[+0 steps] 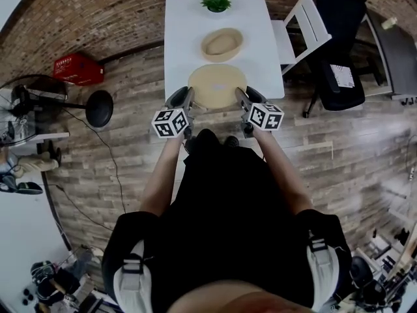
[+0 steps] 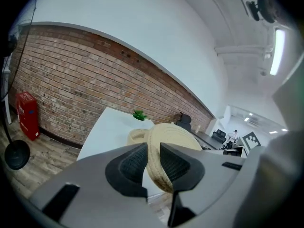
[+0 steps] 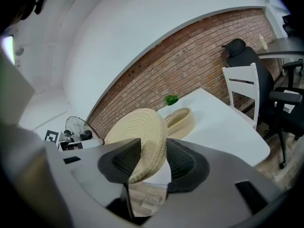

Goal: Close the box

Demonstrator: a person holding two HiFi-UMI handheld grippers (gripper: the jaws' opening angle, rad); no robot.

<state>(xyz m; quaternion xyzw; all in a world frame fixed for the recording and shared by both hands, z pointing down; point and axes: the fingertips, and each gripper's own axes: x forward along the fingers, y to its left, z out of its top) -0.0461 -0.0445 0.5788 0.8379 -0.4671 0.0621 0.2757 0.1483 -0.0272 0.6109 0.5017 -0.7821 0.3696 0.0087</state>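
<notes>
The left gripper [image 2: 153,164] has its ribbed pads [image 2: 132,164] closed to a narrow gap that is filled by the rim of the woven lid [image 2: 173,134]; the coiled edge stands between them and touches both. The right gripper [image 3: 153,164] grips the opposite rim the same way, one pad on the lid's domed face and the other on its underside. In the head view the round lid spans the space between the two grippers, over the near end of the white table [image 1: 260,51] (whether it touches the tabletop cannot be told). The open woven box [image 1: 222,44] lies on the table just beyond the lid, apart from it and from both pairs of jaws. A small green plant [image 1: 216,0] stands at the table's far end. A white chair [image 1: 303,28] is at the table's right side, and a red case [image 1: 78,68] sits on the plank floor to the left.
</notes>
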